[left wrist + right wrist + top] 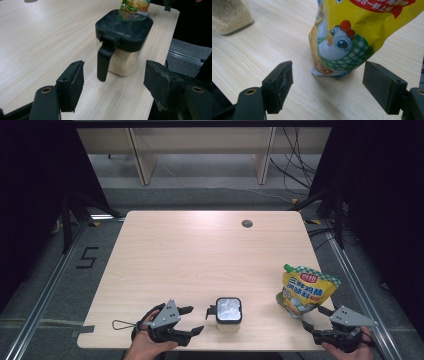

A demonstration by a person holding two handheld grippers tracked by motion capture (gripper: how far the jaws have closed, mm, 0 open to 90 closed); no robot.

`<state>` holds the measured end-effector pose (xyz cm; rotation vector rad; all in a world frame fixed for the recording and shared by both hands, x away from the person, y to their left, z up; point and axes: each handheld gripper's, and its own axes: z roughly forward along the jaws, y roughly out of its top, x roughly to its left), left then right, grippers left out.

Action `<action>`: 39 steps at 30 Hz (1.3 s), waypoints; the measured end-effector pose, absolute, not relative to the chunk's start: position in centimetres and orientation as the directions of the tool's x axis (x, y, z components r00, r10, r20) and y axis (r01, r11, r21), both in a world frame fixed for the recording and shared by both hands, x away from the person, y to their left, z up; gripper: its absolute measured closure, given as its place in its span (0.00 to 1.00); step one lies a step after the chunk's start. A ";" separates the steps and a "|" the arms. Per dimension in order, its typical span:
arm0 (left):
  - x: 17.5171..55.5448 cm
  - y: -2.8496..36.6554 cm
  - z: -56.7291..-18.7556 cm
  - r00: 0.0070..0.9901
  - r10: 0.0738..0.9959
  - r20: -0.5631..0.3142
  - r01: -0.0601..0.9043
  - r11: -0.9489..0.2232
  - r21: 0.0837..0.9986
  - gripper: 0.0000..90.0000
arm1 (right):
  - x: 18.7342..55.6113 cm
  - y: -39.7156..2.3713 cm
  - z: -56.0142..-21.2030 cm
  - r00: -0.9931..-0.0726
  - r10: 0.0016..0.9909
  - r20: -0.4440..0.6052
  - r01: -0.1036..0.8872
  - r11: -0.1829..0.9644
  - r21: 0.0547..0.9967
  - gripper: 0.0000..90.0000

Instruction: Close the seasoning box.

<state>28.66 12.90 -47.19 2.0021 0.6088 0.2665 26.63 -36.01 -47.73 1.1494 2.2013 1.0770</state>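
The clear square jar with a black hinged lid and black side handle (122,42), filled most of the way with pale fine grains, stands upright at the near edge of the light wooden table (200,250), a little right of its middle; its handle points left, toward the left gripper (192,320). That gripper lies low just beside the jar, its jaws spread wide and holding nothing, the handle in line with the gap but still a little ahead of the pads. To the right, well apart from the jar, the yellow stand-up pouch printed with a cartoon chicken (352,40) stands leaning at the near right of the table, and the right gripper (320,317) sits just short of its base, jaws likewise wide apart and empty, the pouch's bottom ahead of the gap rather than between the pads. This looks like the approach step: both tools are lined up on their things, neither yet gripped. The next move probably calls for easing the left gripper forward until the handle or jar body sits squarely between the pads, then closing gently so the jar doesn't slide or tip; the soft pouch wants a grip low down, where it is fuller.
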 end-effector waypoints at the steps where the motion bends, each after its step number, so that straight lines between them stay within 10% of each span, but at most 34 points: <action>1: 28.6 13.1 -47.2 0.853 0.518 -0.057 0.296 -0.392 0.871 0.34 | 26.7 -36.0 -47.7 -0.565 0.824 -0.025 0.485 0.357 0.798 0.28; 39: 27.1 15.9 -50.1 0.807 0.590 -0.018 0.339 -0.439 0.832 0.17 | 27.1 -36.1 -48.2 -0.577 0.814 -0.075 0.472 0.407 0.782 0.20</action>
